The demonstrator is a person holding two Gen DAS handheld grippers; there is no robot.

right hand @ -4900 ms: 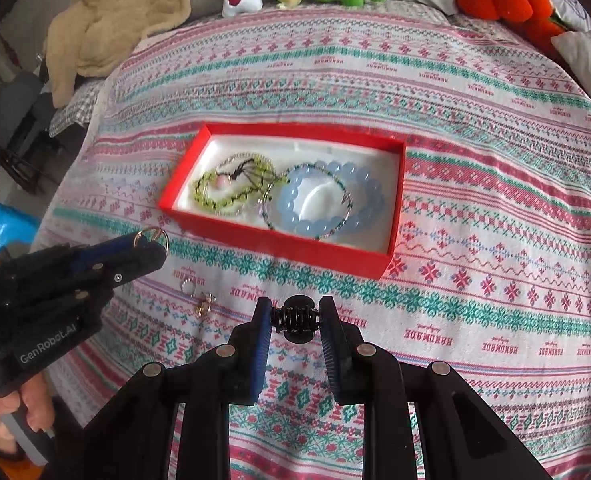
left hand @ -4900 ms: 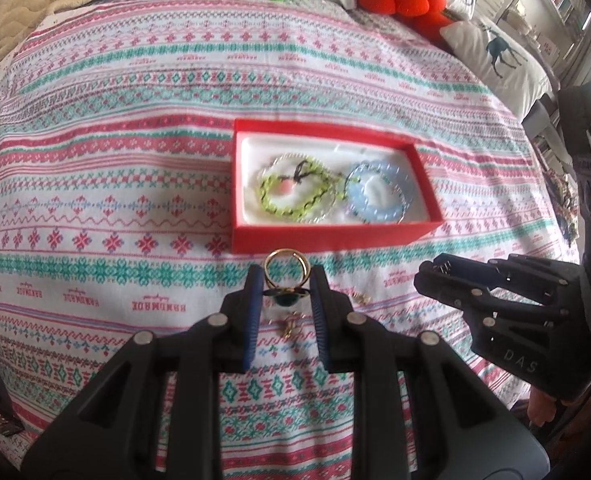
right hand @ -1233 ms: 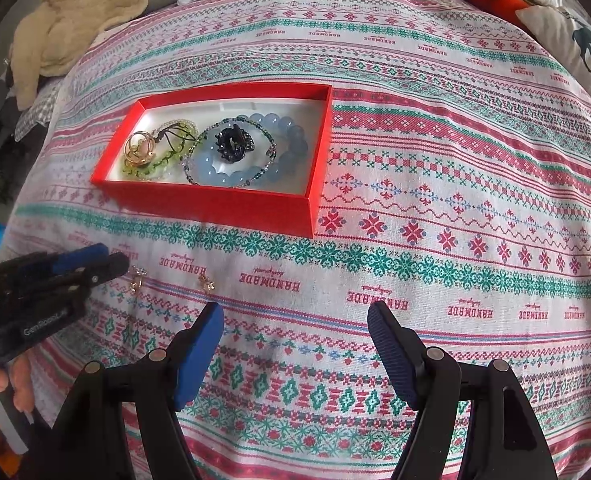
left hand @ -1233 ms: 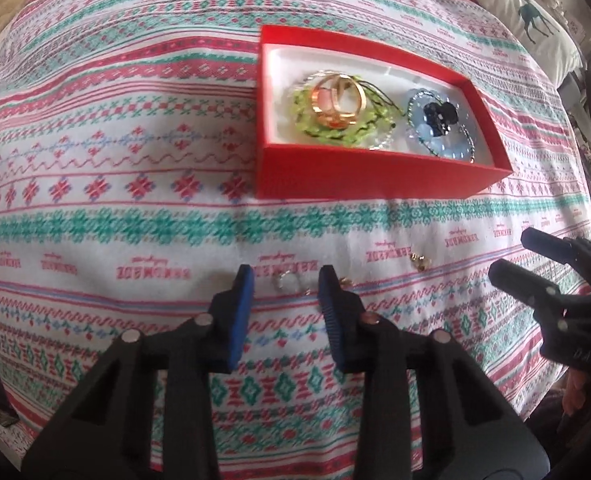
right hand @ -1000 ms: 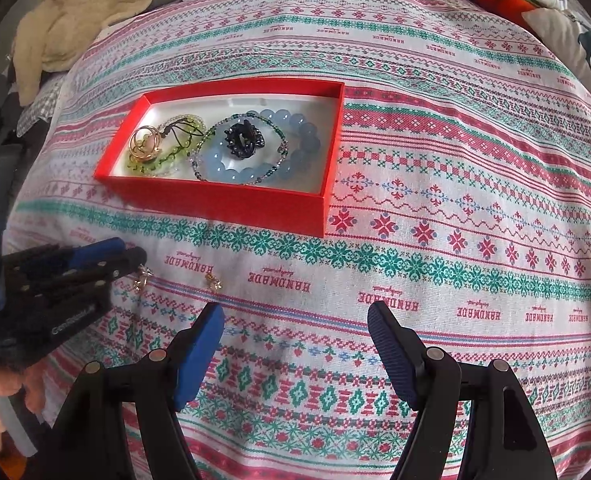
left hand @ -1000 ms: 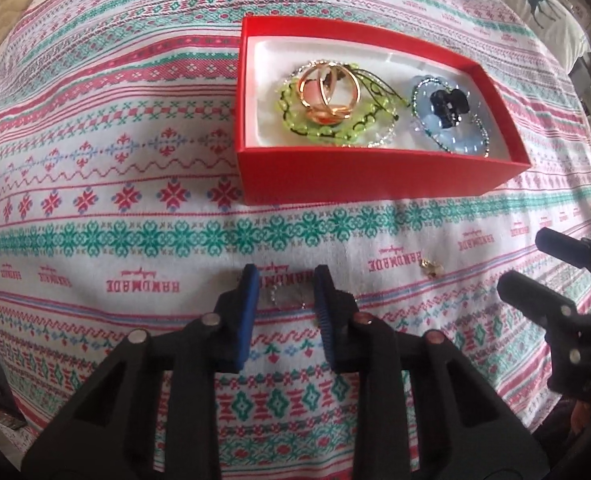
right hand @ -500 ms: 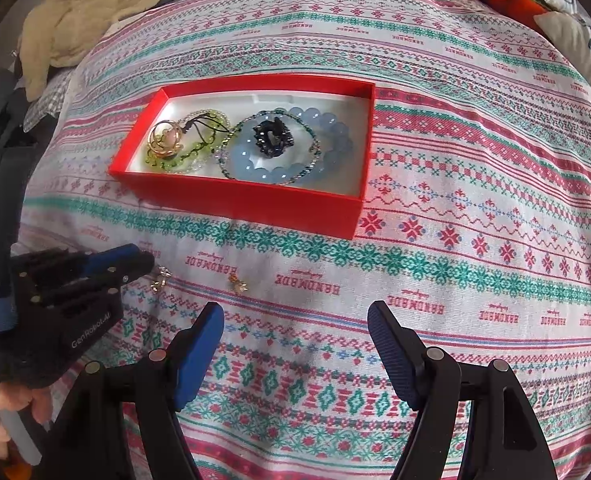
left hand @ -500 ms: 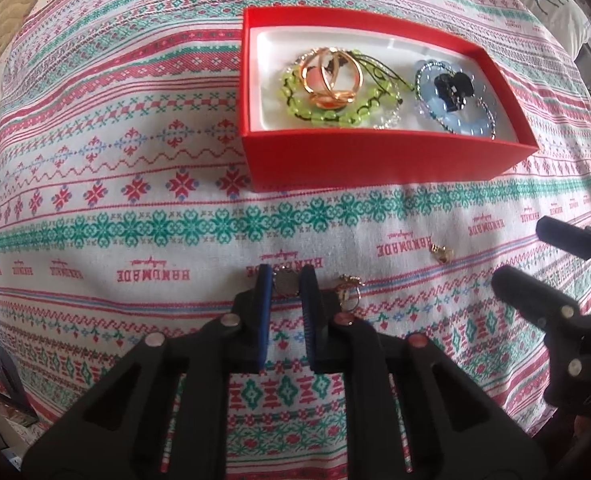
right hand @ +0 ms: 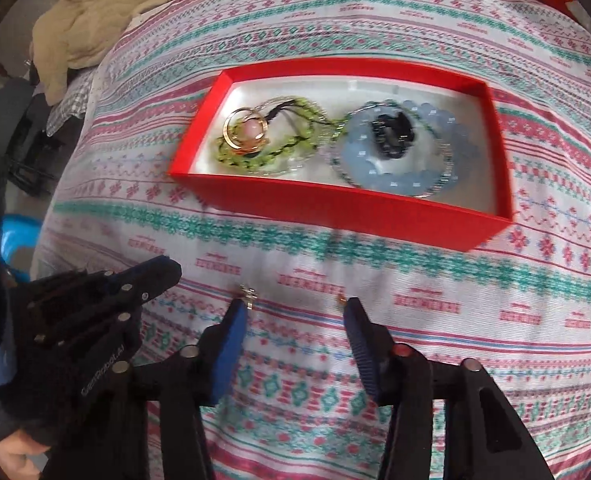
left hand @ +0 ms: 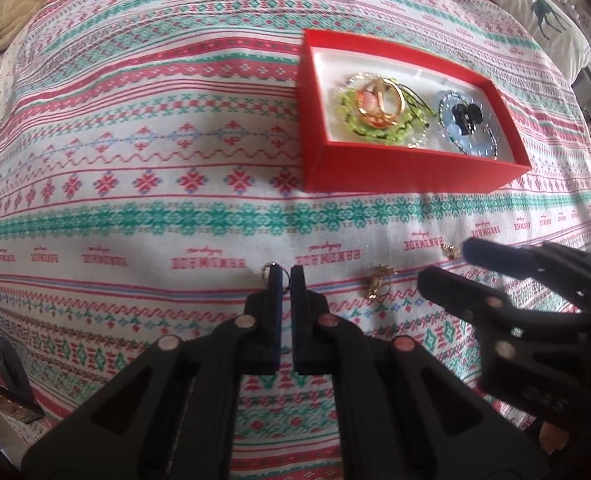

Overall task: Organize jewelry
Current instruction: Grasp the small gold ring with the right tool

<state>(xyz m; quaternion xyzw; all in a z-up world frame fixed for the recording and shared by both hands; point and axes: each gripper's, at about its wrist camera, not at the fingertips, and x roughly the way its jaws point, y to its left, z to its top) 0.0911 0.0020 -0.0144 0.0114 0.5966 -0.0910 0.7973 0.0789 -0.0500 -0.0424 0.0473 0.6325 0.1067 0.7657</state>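
Observation:
A red box (left hand: 395, 172) lies on the patterned bedspread and also shows in the right wrist view (right hand: 335, 204). In it lie a green bead bracelet (left hand: 399, 130), a gold ring (left hand: 379, 106), a blue bead bracelet (right hand: 395, 178) and a black hair clip (right hand: 391, 132). My left gripper (left hand: 285, 274) is shut on a small silver ring (left hand: 268, 267) at bedspread level. My right gripper (right hand: 295, 312) is open and low over the bedspread, between a gold earring (right hand: 249, 294) by its left finger and a tiny gold stud (right hand: 340, 299) by its right finger. Both also show in the left wrist view: earring (left hand: 377, 282), stud (left hand: 449, 250).
A beige blanket (right hand: 95, 12) lies at the far left of the bed. Plush toys and a white deer pillow (left hand: 543, 16) line the far edge. The bed's left edge drops to a floor with a blue object (right hand: 17, 248).
My left gripper closed from open onto the silver ring and shifted left. My right gripper came down and forward, now straddling the gold earring and the stud. Earlier the ring and clip went into the box.

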